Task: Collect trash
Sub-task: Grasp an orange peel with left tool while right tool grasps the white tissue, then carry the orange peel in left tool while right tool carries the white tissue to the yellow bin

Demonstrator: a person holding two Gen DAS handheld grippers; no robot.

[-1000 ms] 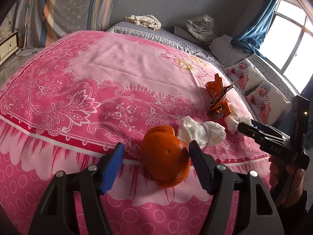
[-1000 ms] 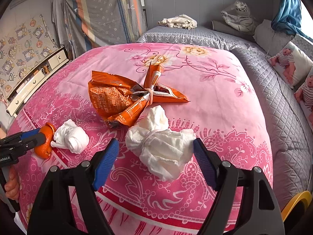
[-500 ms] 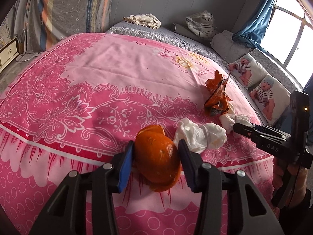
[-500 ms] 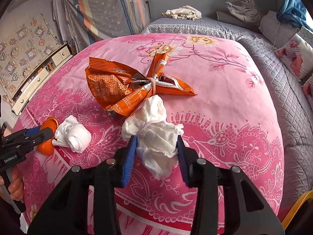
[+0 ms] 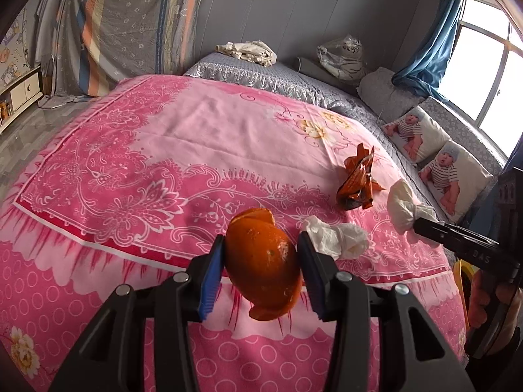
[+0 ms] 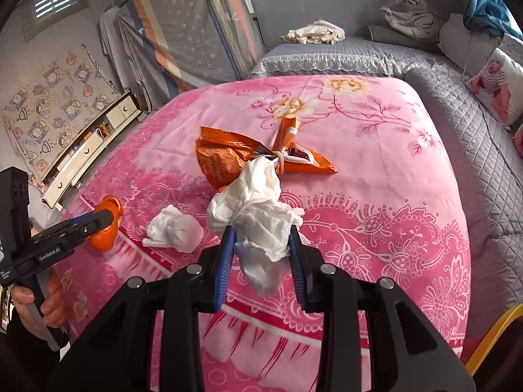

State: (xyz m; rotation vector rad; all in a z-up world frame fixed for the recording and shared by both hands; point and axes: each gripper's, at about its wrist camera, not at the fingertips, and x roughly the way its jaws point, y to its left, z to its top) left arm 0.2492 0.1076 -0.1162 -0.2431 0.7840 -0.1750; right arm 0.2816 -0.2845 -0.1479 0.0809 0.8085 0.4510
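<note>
Both grippers just closed and lifted: left gripper [image 5: 261, 261] clamps peel [image 5: 263, 268], right gripper [image 6: 261, 254] clamps wad [image 6: 261, 225]. I see tissue [image 5: 336, 241] on bedspread [image 5: 163, 163], just right of left gripper, nearest.

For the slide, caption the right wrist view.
Right gripper clamps a white bundled diaper above the pink bedspread; crumpled tissue and orange snack wrapper remain.

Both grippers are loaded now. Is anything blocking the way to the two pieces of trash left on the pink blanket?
Nothing visible. The crumpled tissue and orange snack wrapper lie uncovered on the pink blanket, apart from each other. But the left gripper holds orange peel and the right gripper a white wad.
</note>
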